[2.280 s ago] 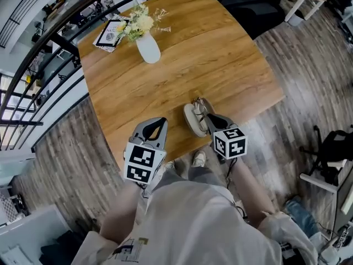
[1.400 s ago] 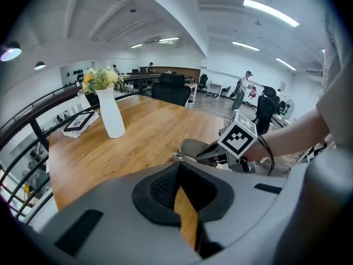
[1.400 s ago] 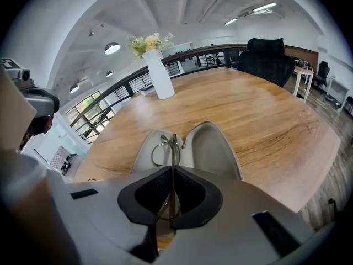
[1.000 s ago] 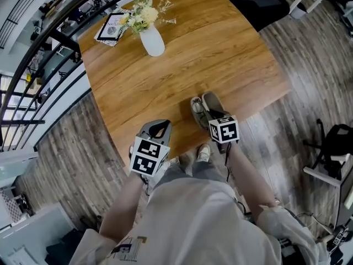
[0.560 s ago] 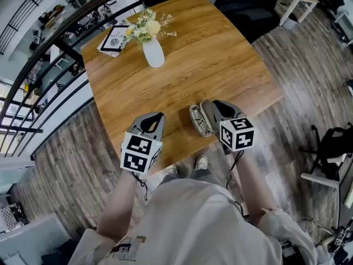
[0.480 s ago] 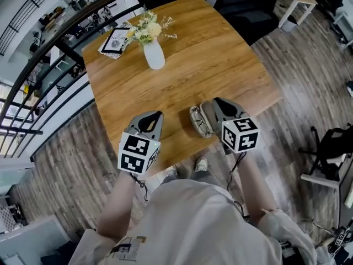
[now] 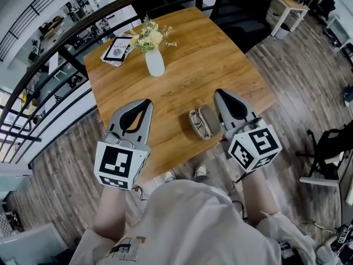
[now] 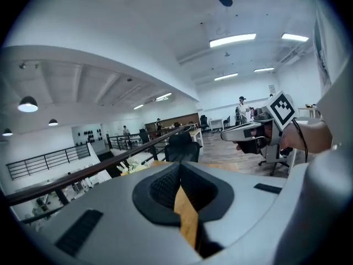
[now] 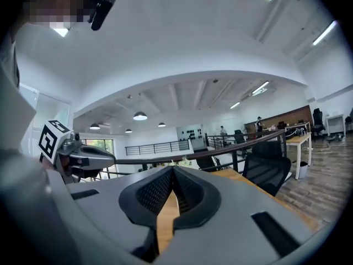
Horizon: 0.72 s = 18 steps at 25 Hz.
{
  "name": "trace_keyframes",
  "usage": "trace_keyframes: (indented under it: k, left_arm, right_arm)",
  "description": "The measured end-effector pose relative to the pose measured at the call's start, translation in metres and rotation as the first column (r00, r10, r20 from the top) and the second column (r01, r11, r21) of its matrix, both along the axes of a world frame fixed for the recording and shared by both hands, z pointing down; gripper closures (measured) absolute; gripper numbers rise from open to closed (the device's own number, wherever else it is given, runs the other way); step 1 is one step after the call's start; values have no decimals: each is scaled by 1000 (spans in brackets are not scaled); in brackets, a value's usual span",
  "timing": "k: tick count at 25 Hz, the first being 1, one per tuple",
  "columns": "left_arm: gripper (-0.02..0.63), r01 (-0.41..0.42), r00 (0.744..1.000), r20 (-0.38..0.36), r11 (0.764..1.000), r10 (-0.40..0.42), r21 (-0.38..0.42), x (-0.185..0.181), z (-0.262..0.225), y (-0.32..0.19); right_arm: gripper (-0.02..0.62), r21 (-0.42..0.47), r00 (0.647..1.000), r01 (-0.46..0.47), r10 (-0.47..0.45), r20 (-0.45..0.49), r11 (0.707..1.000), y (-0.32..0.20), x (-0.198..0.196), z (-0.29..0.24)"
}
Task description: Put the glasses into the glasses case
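Observation:
An open glasses case point(image 7: 210, 119) lies near the front edge of the wooden table point(image 7: 187, 65). The glasses point(image 7: 195, 125) rest in its pale left half, and the grey half lies flat beside it. My right gripper point(image 7: 217, 92) point(image 9: 172, 168) hangs raised just right of the case, shut and holding nothing. My left gripper point(image 7: 147, 101) point(image 8: 179, 164) is raised over the table's left front part, well left of the case, shut and empty. Both gripper views look level across the room, and neither shows the case.
A white vase of flowers point(image 7: 154, 61) stands at the far left of the table with a book point(image 7: 117, 49) behind it. A black railing point(image 7: 49, 65) runs along the left side. A black chair point(image 7: 240, 15) is at the far end.
Both grippers have risen from the table towards the head camera and look larger. The right gripper has come away from the case, which stays open with the glasses inside.

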<state>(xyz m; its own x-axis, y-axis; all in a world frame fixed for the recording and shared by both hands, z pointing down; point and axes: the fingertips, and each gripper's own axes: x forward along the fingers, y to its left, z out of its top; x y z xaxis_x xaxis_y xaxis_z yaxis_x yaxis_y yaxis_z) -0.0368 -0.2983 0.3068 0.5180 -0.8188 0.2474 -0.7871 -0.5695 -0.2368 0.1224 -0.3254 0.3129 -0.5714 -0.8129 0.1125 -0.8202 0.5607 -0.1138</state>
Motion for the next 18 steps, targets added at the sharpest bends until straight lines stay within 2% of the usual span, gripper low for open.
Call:
trace_keyframes:
  k: [6, 11, 18]
  left_arm:
    - [589, 28, 998, -50, 997, -24, 68, -2, -48, 27]
    - [589, 32, 998, -53, 995, -27, 90, -8, -57, 43]
    - [589, 29, 999, -40, 995, -26, 93, -10, -54, 60]
  right_arm:
    - [569, 117, 999, -3, -3, 46, 993, 34, 1, -58]
    - [569, 205, 1000, 11, -16, 19, 979, 60, 0, -88]
    - [569, 232, 998, 59, -58, -10, 971, 83, -10, -95]
